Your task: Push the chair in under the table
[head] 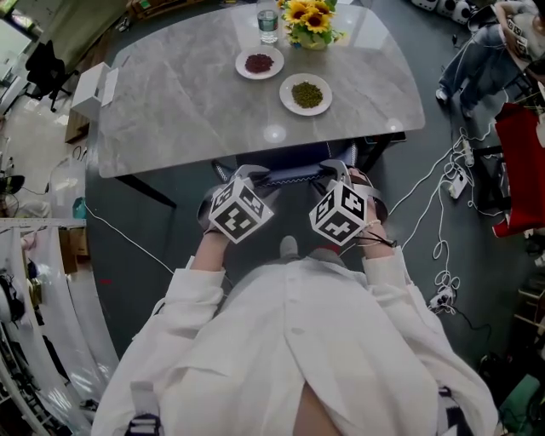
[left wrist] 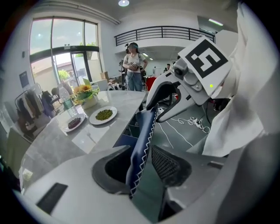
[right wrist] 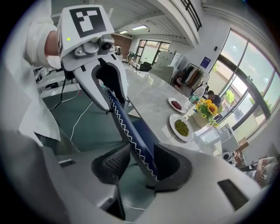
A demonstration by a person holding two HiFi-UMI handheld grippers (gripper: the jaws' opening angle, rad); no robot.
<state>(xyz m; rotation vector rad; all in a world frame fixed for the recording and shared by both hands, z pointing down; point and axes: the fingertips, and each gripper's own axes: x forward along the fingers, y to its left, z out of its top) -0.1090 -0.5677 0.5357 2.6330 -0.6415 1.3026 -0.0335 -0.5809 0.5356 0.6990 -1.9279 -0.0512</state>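
The chair's dark blue back [head: 294, 176], edged with white zigzag stitching, shows just in front of the near edge of the grey stone table [head: 196, 94]; its seat is hidden under the tabletop. My left gripper [head: 247, 174] holds the back's left end and my right gripper [head: 336, 170] its right end. In the left gripper view the blue back [left wrist: 142, 135] runs between the jaws of the left gripper [left wrist: 142, 164]. In the right gripper view the same back [right wrist: 131, 131] sits between the jaws of the right gripper [right wrist: 140, 164]. Both are shut on it.
On the table stand a plate of green beans [head: 306, 94], a plate of red beans [head: 259, 63], a sunflower vase [head: 311, 21], a water bottle [head: 267, 21] and a white box [head: 94, 89]. White cables [head: 443, 213] trail over the dark floor at right. A person [left wrist: 133, 65] stands far off.
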